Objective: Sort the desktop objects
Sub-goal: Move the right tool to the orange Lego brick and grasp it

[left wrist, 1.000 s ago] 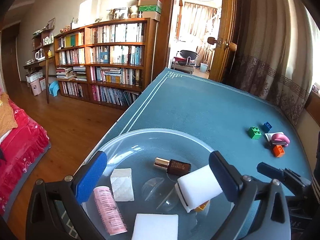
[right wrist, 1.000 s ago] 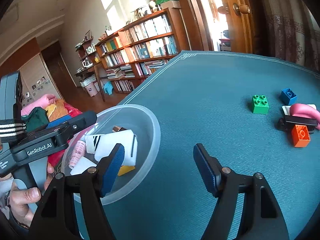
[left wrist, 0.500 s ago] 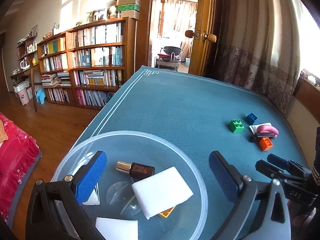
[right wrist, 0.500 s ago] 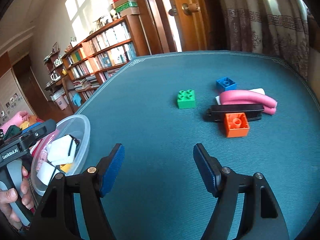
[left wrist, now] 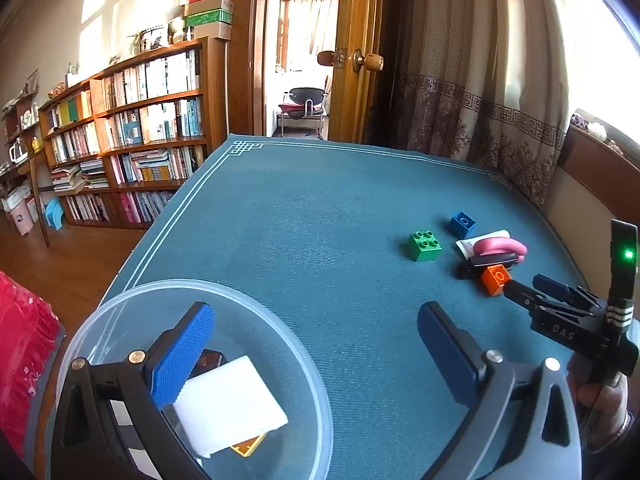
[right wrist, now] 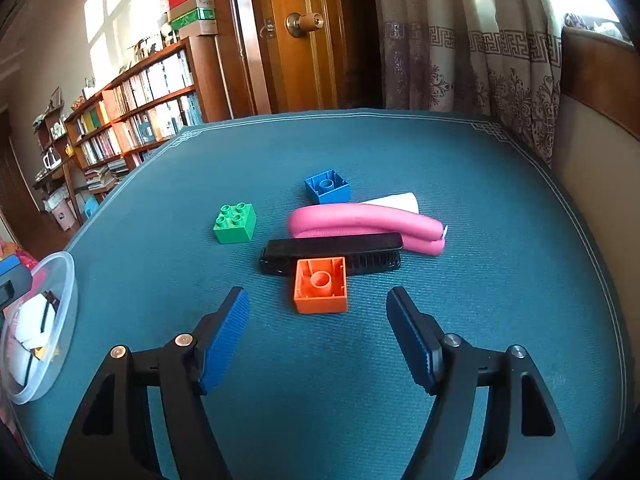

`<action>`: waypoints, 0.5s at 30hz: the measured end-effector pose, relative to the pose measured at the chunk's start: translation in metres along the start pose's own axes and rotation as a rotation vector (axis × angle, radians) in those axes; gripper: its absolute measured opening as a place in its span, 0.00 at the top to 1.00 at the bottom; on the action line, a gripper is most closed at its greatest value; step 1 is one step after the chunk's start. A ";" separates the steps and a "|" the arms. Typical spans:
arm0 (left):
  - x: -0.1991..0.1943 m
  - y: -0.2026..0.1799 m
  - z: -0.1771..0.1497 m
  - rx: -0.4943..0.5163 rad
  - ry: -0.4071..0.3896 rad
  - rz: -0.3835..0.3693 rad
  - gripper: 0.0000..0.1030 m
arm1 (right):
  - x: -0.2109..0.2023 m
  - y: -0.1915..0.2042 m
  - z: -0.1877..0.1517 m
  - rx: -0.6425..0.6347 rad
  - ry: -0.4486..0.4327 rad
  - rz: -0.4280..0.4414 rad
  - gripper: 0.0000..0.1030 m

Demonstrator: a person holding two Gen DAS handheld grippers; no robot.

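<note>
On the teal table an orange brick (right wrist: 321, 286) lies hollow side up, just ahead of my open right gripper (right wrist: 318, 330), whose fingers hold nothing. Behind the brick lie a black comb (right wrist: 332, 254), a pink foam tube (right wrist: 366, 222), a white tube (right wrist: 394, 202), a blue brick (right wrist: 327, 186) and a green brick (right wrist: 235, 223). My left gripper (left wrist: 312, 354) is open and empty over the right rim of a clear plastic bowl (left wrist: 280, 344). The bowl holds a white sponge (left wrist: 230, 410), a dark bottle and an orange-edged card. In the left wrist view the green brick (left wrist: 425, 245) and orange brick (left wrist: 496, 279) sit at right.
The clear bowl (right wrist: 60, 312) sits at the table's left edge in the right wrist view. A curtain and a padded wall run along the table's right side. A bookshelf, a wooden door and a red bed stand beyond the table. A hand (left wrist: 596, 394) grips the right tool.
My left gripper let go of the white sponge into the bowl and swung right. My right gripper moved right from the bowl to the pile of bricks, ending close behind the orange brick.
</note>
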State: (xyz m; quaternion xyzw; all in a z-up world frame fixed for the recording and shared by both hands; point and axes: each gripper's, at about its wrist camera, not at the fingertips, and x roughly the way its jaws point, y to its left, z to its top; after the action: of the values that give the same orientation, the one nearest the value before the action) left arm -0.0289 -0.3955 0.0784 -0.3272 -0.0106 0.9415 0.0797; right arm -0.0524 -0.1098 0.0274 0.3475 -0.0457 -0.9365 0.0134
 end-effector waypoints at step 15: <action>0.024 -0.049 0.011 0.073 0.032 -0.033 0.01 | 0.038 -0.013 0.006 0.018 0.100 0.030 0.66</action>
State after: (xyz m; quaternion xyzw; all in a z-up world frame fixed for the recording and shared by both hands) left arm -0.0473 -0.3434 0.0762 -0.3390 0.0197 0.9344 0.1074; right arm -0.0850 -0.0986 0.0059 0.3932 -0.0585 -0.9172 0.0265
